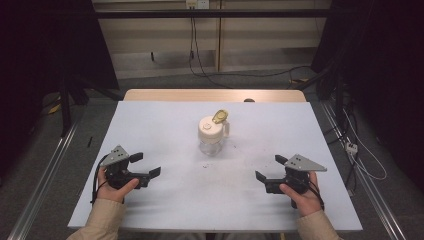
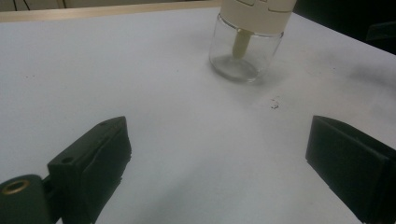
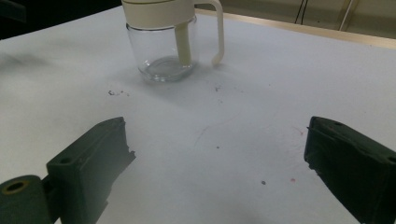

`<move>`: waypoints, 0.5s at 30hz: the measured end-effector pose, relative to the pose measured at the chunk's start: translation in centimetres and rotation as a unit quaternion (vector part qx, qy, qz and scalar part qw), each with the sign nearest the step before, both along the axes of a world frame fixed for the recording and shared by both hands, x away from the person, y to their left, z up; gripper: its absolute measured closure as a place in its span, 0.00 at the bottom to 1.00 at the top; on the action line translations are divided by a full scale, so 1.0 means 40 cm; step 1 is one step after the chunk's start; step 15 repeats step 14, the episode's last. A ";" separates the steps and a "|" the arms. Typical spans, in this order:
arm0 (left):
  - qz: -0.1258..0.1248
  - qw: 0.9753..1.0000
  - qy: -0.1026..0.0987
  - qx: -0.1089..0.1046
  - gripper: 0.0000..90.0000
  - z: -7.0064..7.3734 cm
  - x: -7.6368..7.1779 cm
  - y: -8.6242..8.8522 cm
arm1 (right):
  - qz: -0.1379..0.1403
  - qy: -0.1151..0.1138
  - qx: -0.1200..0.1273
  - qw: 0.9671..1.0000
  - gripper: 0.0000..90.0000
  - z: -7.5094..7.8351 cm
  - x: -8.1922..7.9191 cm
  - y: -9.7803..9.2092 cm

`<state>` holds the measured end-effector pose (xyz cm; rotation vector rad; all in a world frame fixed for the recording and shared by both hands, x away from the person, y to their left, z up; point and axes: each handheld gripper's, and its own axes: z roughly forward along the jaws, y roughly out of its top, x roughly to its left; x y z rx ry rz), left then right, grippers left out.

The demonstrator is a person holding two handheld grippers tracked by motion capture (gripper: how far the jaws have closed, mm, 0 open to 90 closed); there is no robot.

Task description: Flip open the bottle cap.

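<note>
Clear glass jar with cream plastic lid and side handle (image 1: 212, 136) stands upright near the middle of the white table sheet (image 1: 165, 125), its small yellowish flip cap (image 1: 219, 116) raised open. Left gripper (image 1: 147, 165) rests at the near left, jaws spread wide, holding nothing. Right gripper (image 1: 269, 168) rests at the near right, jaws likewise spread, empty. Both of the 2 grippers point toward the jar, well apart from it. Small dark specks (image 3: 116, 93) lie just in front of the jar.
</note>
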<state>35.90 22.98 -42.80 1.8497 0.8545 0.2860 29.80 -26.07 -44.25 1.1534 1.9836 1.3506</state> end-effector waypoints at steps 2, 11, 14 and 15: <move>0.000 1.000 0.001 0.001 0.07 -0.003 0.000 0.001 | 0.002 0.000 0.000 1.000 0.07 0.000 0.000 -0.001; 0.004 1.000 -0.002 0.000 0.07 -0.002 0.001 0.003 | -0.003 -0.002 -0.006 1.000 0.07 -0.005 -0.012 -0.017; 0.005 1.000 -0.001 -0.001 0.07 -0.003 0.001 0.003 | -0.005 0.000 -0.007 1.000 0.07 -0.007 -0.012 -0.019; 0.005 1.000 -0.001 -0.001 0.07 -0.003 0.001 0.003 | -0.005 0.000 -0.007 1.000 0.07 -0.007 -0.012 -0.019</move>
